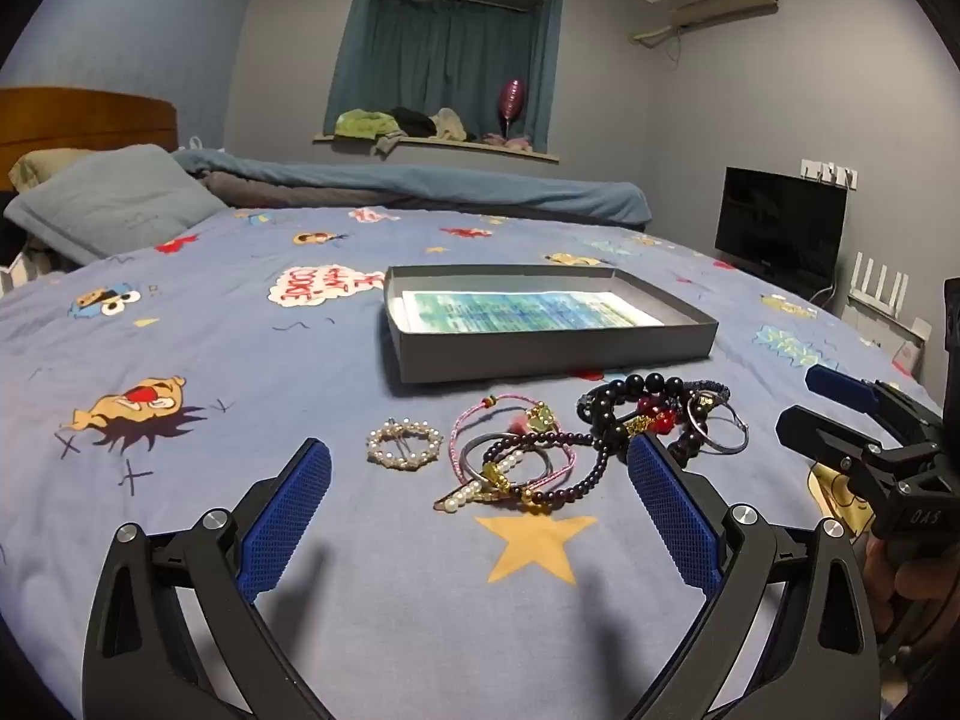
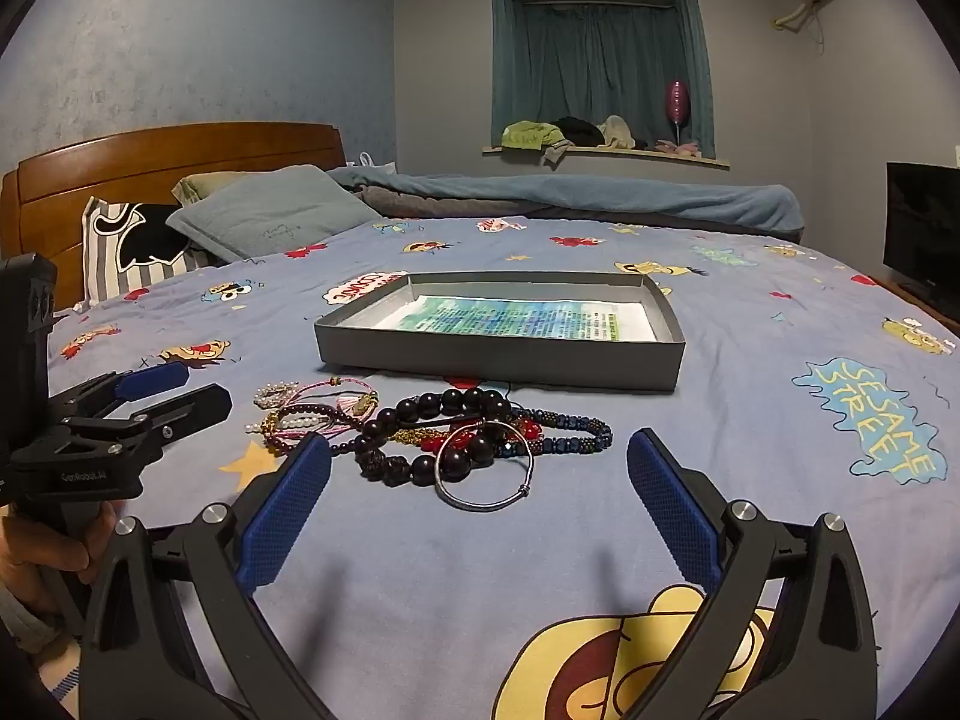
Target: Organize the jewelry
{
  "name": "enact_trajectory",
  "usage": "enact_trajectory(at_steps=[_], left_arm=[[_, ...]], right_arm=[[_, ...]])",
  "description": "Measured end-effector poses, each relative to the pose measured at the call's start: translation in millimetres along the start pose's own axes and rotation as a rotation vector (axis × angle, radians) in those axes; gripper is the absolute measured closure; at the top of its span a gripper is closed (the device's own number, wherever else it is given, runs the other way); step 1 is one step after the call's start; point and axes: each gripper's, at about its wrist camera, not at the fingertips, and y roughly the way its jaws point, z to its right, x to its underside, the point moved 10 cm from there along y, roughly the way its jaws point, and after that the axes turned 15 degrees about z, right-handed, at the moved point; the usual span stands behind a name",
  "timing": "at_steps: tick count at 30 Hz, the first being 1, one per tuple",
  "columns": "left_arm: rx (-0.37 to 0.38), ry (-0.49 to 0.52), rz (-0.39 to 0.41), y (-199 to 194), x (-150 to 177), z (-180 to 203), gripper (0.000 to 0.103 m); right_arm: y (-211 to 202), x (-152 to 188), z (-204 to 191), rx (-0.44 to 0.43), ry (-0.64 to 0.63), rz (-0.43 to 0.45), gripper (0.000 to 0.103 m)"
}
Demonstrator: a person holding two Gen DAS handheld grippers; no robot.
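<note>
- Left gripper (image 1: 479,483): jaws spread wide, holding nothing, low over the bed (image 1: 240,360).
- Right gripper (image 2: 479,483): jaws likewise wide apart and empty.
- Jewelry pile (image 1: 558,438) lies on the bedsheet just ahead of the left jaws, toward their right finger.
- Pearl ring brooch (image 1: 404,447) sits apart, ahead between the left jaws.
- Dark bead bracelet (image 2: 432,432) and silver bangle (image 2: 485,473) lie ahead between the right jaws, nearer the left finger.
- Grey tray (image 2: 498,360), printed paper inside, sits beyond the pile, straight ahead of both jaws.
</note>
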Motion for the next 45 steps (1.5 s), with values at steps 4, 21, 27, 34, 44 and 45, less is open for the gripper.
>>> enact_trajectory(at_steps=[4, 21, 27, 34, 44, 45], left_arm=[[-0.002, 0.006, -0.006, 0.2, 0.6, 0.0, 0.005], [-0.001, 0.005, -0.006, 0.6, 6.0, 1.3, 0.005], [0.0, 0.005, -0.007, -0.1, 5.7, 4.7, 0.005], [0.005, 0.002, -0.011, -0.7, 3.5, 6.5, 0.005], [0.055, 0.007, -0.045, 3.6, 9.0, 14.0, 0.006], [0.058, 0.004, -0.05, 4.5, 9.8, 13.6, 0.007]], right_arm=[[-1.1, 0.0, -0.2, -0.003, 0.005, 0.001, 0.005], [4.5, 5.2, -2.4, -0.041, 0.015, -0.022, 0.005], [5.8, 8.1, -3.9, -0.059, 0.017, -0.036, 0.005], [5.6, 8.8, -4.7, -0.061, 0.02, -0.038, 0.005], [5.7, 9.5, -4.7, -0.06, 0.021, -0.042, 0.005], [6.3, 9.9, -4.4, -0.061, 0.022, -0.045, 0.005]])
